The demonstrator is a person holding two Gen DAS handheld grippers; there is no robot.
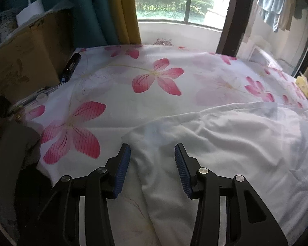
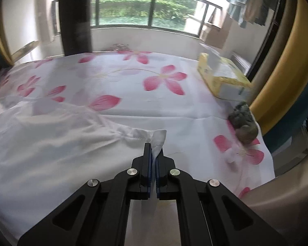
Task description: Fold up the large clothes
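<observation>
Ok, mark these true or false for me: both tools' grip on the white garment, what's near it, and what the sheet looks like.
1. The right tool is shut on the white garment. True.
2. The left tool also clamps fabric. False: its jaws stand open over the garment.
3. A yellow tissue box sits on the floral sheet. True.
4. The sheet is plain blue. False: white with pink flowers.

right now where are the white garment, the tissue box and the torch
white garment (image 2: pixel 51 143), right wrist view, on its spread middle
tissue box (image 2: pixel 221 78), right wrist view, on its top face
torch (image 1: pixel 70 66), left wrist view, on its black barrel
</observation>
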